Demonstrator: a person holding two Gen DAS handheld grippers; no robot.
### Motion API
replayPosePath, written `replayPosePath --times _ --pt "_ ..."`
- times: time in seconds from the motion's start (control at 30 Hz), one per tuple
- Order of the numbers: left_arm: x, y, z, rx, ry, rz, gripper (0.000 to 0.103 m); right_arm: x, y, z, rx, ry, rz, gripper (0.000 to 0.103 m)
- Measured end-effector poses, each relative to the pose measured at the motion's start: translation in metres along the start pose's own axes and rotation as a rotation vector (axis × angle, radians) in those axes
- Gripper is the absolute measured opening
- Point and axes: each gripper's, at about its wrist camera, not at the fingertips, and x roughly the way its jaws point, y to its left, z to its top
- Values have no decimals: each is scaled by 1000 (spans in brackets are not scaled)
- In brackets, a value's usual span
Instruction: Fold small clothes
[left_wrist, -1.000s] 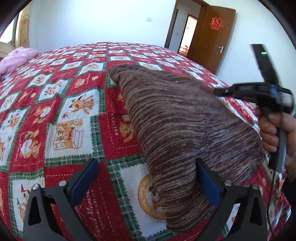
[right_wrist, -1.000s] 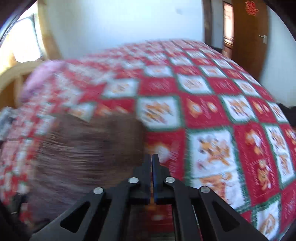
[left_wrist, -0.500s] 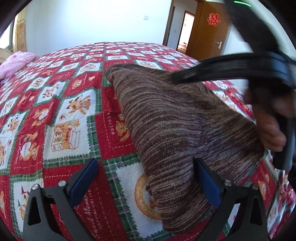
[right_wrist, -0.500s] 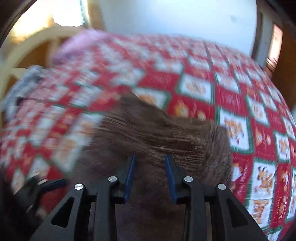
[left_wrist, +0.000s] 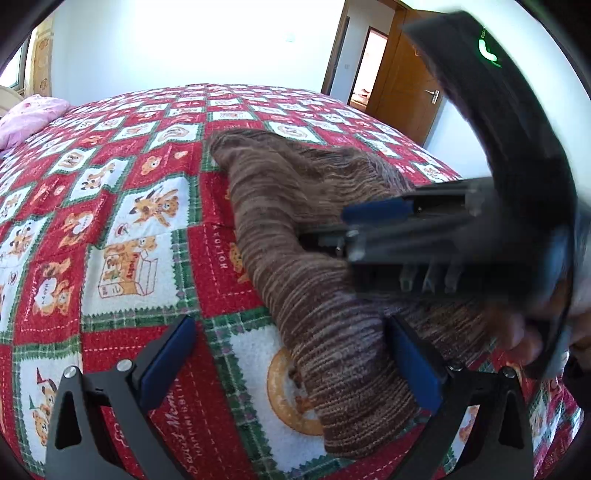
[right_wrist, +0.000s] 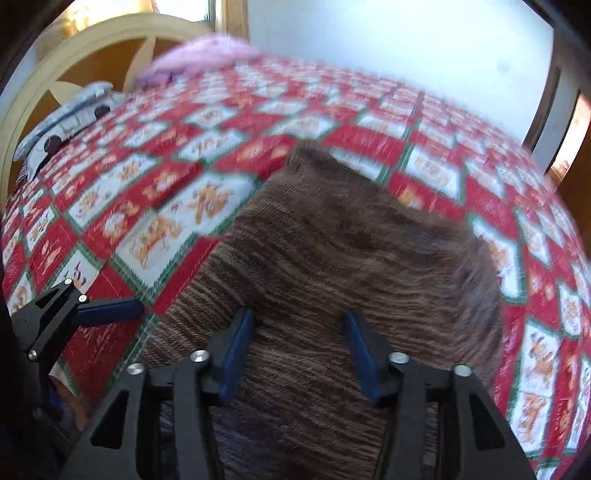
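A brown striped knit garment (left_wrist: 295, 221) lies folded on the red, white and green bedspread (left_wrist: 122, 206); it also fills the middle of the right wrist view (right_wrist: 332, 251). My left gripper (left_wrist: 291, 362) is open, its jaws wide on either side of the garment's near end. My right gripper (right_wrist: 297, 347) is open and hovers just over the garment. In the left wrist view the right gripper (left_wrist: 369, 221) reaches in from the right above the garment. The left gripper's blue finger (right_wrist: 107, 310) shows at the left edge of the right wrist view.
A pink pillow (left_wrist: 26, 118) lies at the bed's far left. A curved wooden headboard (right_wrist: 74, 48) and a grey patterned cloth (right_wrist: 66, 118) stand at the bed's head. A wooden door (left_wrist: 410, 88) is at the far right.
My right gripper has opened from shut and swung left over the garment. My left gripper has stayed open in place.
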Motion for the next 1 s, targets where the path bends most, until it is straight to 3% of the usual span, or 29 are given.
replayPosePath --times 0.07,0.17,0.3,0.43,0.57,0.67,0.9,1.0 --pt "-2 -1 0 3 -6 7 103 -16 -24 -4 127 -50 65 55" --pt "-10 4 -1 -31 -38 8 103 -33 -60 -15 230 -122 47 55" --pt "-18 16 4 -115 -78 -36 103 -40 -119 -30 410 -153 85 56" --pt "-7 22 15 -201 -42 -83 103 -30 -161 -40 558 -150 165 58" --pt "11 8 18 -146 7 -17 103 -8 -156 -44 535 -97 196 59" --pt "14 -1 16 -100 18 19 103 -2 -148 -45 490 -144 176 59" --pt "16 -3 15 -81 20 29 103 5 -144 -37 455 -150 190 59" --pt "17 -3 16 -79 20 28 103 7 -143 -34 457 -148 244 54"
